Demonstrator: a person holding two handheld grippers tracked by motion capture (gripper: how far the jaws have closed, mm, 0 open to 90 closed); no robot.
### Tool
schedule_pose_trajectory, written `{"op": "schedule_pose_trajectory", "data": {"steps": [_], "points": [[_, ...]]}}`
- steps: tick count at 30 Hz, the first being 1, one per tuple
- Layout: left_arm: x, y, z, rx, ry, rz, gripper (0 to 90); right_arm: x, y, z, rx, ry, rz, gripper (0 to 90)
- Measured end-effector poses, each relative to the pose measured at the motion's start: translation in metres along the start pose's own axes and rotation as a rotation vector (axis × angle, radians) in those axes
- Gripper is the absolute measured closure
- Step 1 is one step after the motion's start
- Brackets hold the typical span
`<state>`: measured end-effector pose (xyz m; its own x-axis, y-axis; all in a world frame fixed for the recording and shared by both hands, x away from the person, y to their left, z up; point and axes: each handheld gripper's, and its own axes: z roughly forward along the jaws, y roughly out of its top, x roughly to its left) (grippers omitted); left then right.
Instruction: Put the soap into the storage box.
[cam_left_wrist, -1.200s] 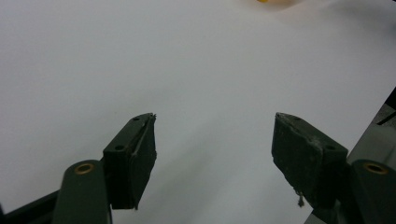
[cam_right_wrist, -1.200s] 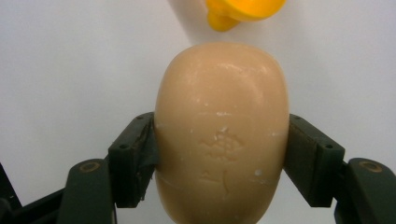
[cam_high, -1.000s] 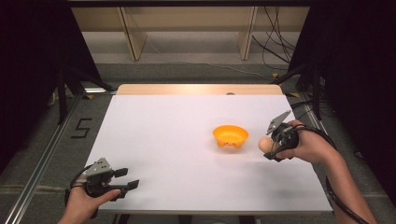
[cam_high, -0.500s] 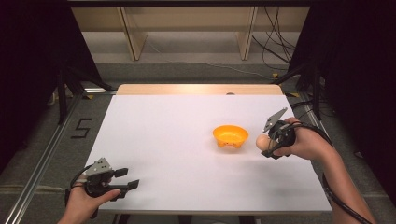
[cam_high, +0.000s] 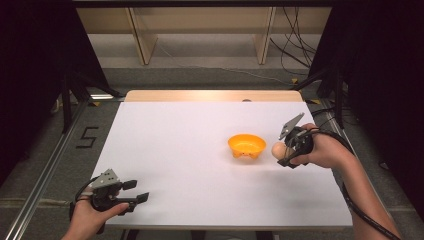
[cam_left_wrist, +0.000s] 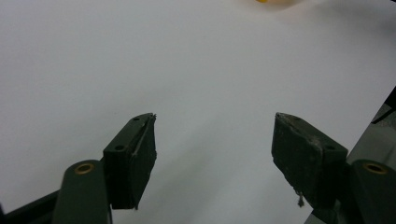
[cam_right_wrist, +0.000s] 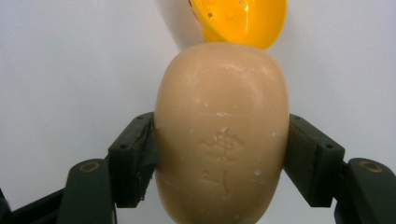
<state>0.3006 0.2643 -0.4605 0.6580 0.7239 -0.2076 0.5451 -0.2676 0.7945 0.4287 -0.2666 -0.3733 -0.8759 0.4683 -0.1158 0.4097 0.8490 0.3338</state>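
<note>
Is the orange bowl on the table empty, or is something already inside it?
Empty. The high view shows only the orange bowl's bare inside, and the egg is outside it, clamped in the right gripper beside it.

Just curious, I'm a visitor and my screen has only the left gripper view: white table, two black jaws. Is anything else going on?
Observer: Yes. The right hand-held gripper holds a tan egg, both pads pressing its sides.
Operator: Where is it heading?
Observer: Probably to the orange bowl, which stands just beside the egg on the white table.
Operator: And the gripper I'm riding on?
Observer: The left hand-held gripper sits at the table's near left corner, jaws open, nothing between them.
</note>
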Motion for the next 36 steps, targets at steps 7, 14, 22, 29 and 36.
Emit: {"op": "schedule_pose_trajectory", "data": {"steps": [7,14,22,29,36], "points": [[0.0,0.0,0.0,-0.002,0.001,-0.001,30.4,0.0,0.003,0.001,-0.002,-0.008,-0.01,33.0],[0.0,0.0,0.0,0.001,0.0,0.001,30.4,0.0,0.007,0.001,0.001,0.0,-0.003,33.1],[0.0,0.0,0.0,-0.007,0.01,0.0,30.4,-0.002,0.013,0.0,-0.004,-0.006,-0.016,33.1],[0.0,0.0,0.0,-0.004,0.005,0.001,30.4,-0.002,0.017,0.001,-0.004,-0.003,-0.021,33.1],[0.0,0.0,0.0,-0.004,0.005,0.0,30.4,-0.003,0.019,0.001,-0.008,-0.01,-0.027,33.1]]}}
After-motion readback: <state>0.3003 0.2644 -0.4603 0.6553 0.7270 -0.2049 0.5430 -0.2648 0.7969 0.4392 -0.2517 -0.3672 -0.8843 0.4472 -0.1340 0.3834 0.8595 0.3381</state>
